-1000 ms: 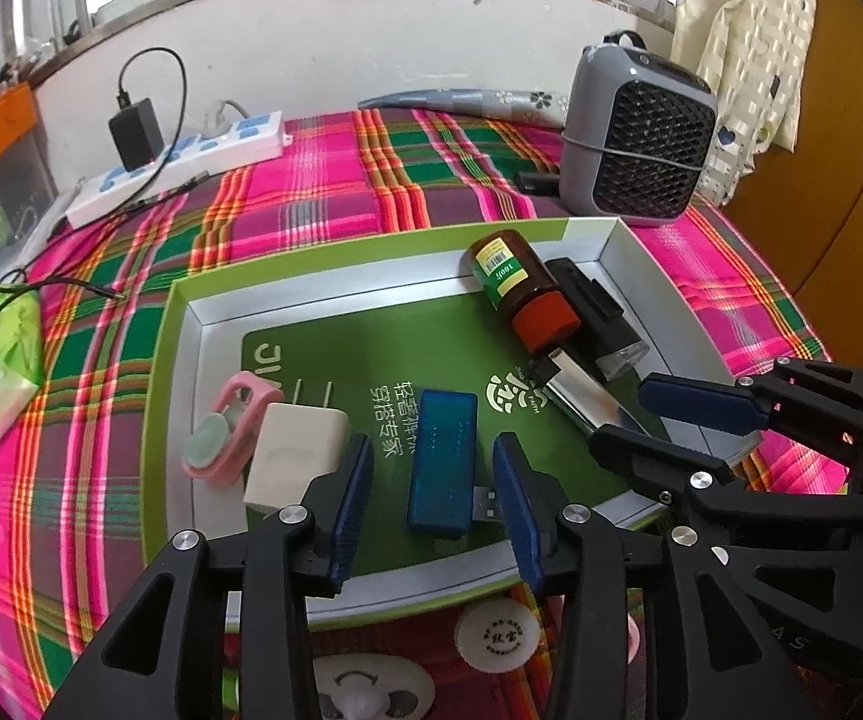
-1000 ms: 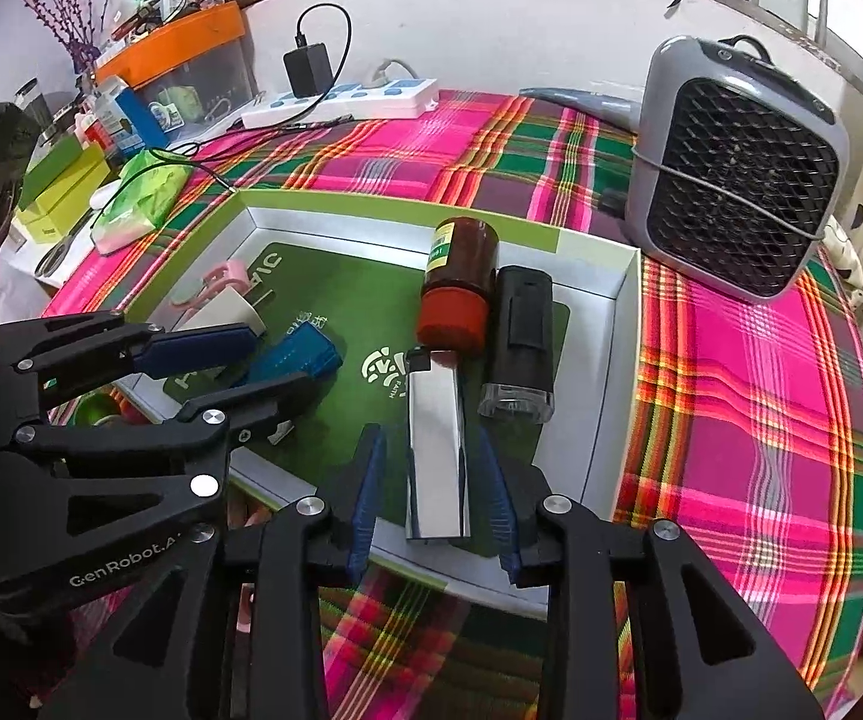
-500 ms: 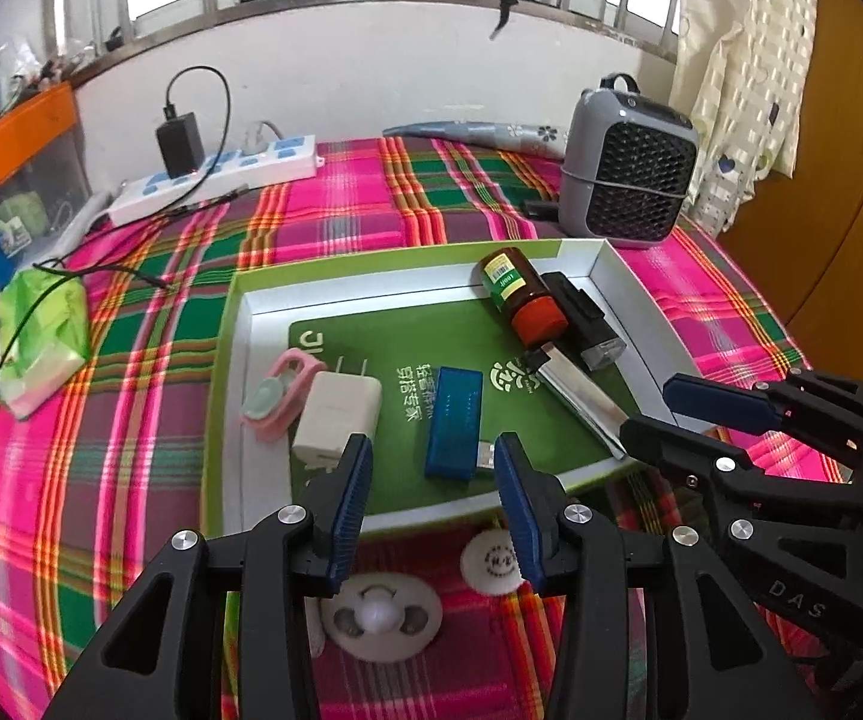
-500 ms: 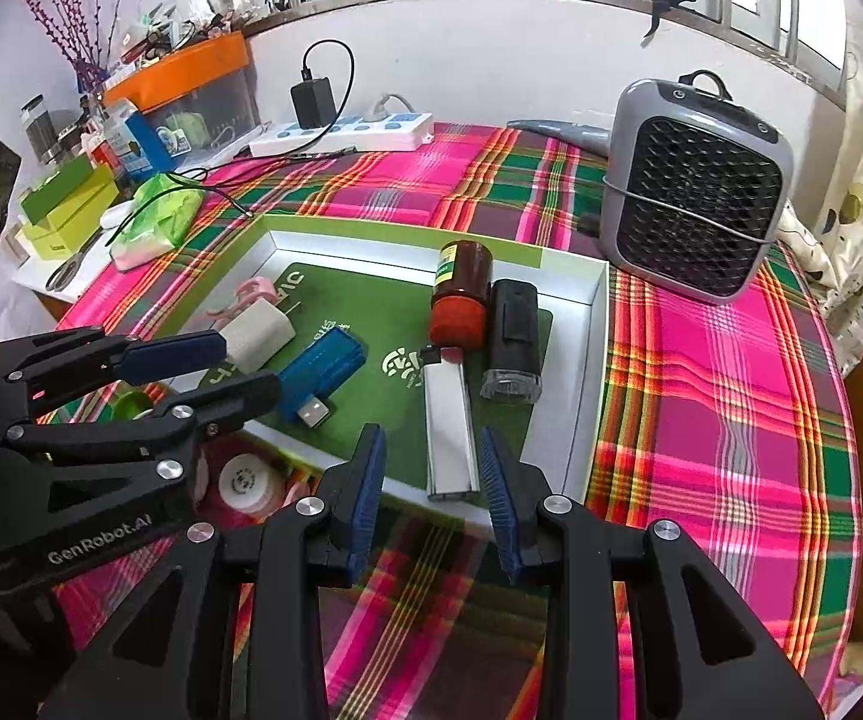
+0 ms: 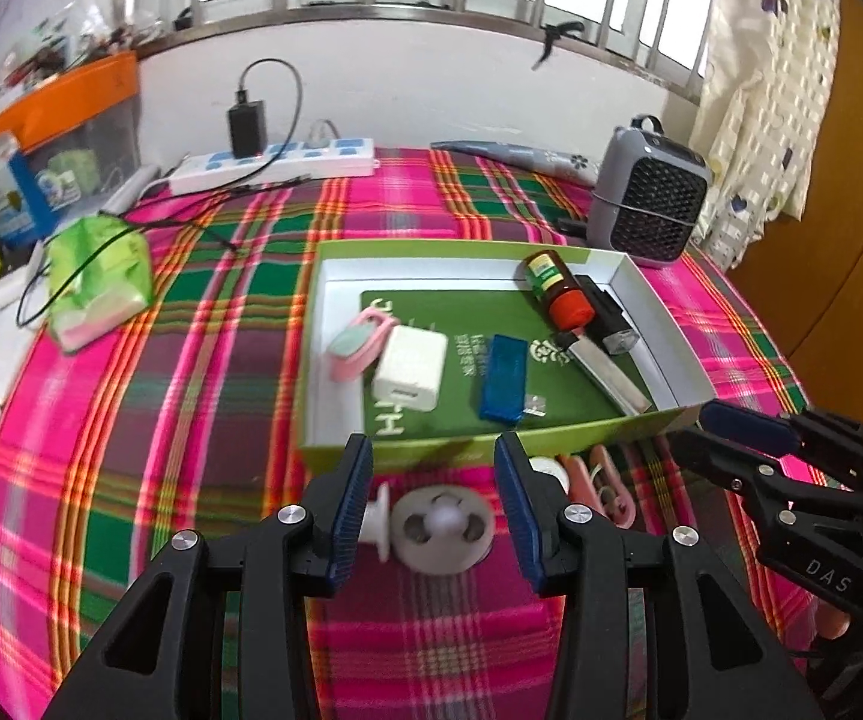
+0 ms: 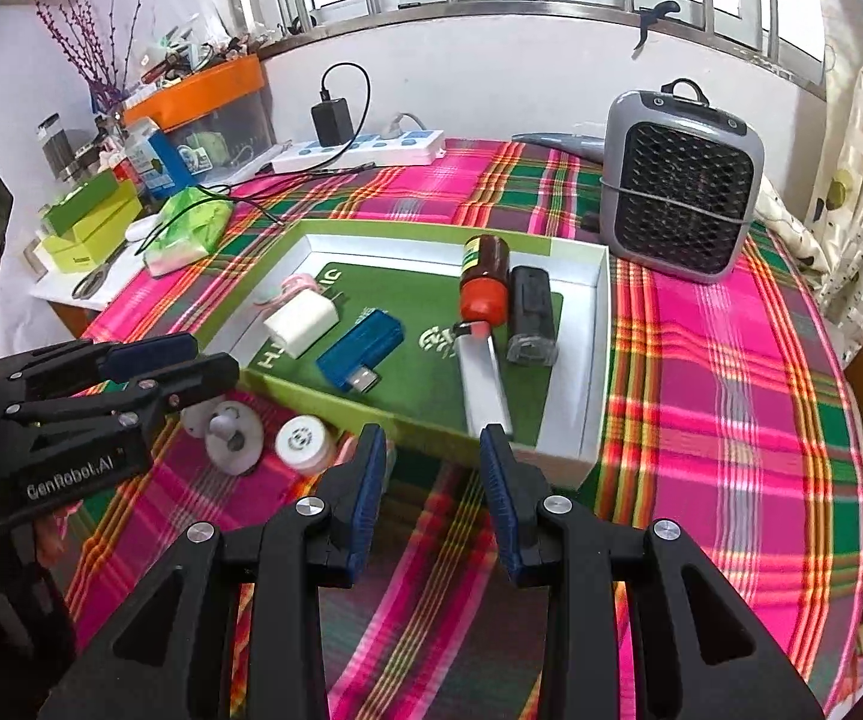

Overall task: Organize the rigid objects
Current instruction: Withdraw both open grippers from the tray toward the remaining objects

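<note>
While both grippers hover empty short of green tray (image 5: 641, 429), step reads as picking next loose item. White round fan-like piece (image 5: 440, 531) lies on plaid cloth, lower centre of left-wrist frame, framed between left gripper (image 5: 434, 507) fingers, untouched; jaws wide, holding nothing. Right gripper (image 6: 431, 483) spread partway, empty, above cloth at lower centre of its frame, near tray's front wall. Next move likely: lower left gripper, close on piece, lift over wall. Small white cap (image 6: 305, 444) waits beside it.
</note>
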`<state>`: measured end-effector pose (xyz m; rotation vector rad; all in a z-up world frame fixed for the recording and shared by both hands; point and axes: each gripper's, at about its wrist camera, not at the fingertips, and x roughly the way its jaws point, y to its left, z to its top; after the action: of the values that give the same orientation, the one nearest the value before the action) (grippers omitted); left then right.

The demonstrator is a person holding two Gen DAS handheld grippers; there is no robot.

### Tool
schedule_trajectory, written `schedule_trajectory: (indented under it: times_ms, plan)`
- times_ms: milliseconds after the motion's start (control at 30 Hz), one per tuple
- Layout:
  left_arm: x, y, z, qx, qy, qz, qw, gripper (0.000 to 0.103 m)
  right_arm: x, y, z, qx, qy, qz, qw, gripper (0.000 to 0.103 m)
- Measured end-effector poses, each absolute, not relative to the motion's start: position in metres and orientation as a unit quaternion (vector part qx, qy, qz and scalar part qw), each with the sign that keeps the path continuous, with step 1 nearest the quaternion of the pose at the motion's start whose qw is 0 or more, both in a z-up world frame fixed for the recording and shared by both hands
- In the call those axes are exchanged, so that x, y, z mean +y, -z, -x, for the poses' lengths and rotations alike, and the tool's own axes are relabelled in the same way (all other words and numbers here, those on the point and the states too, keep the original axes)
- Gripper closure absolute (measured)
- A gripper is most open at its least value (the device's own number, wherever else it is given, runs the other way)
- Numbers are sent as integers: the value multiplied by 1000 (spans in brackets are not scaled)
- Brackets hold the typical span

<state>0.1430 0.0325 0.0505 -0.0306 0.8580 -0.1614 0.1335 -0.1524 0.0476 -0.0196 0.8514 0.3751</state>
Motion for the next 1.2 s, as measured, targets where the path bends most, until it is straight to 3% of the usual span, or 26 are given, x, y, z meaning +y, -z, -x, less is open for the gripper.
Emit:
schedule_trajectory:
  times_ms: [400,500,1200]
  plan:
    - [76,-39,-118,414,57,55,907,61,-141,-32,-116,411,-205,-15,888,68]
    - [83,-34,-113,417,61,66,905,61,-138,-28,-116,414,-207,-19,886,54]
    - [82,-21,-120,425,93,79,897,61,-113,-9,-122,433,-180,27,883,54]
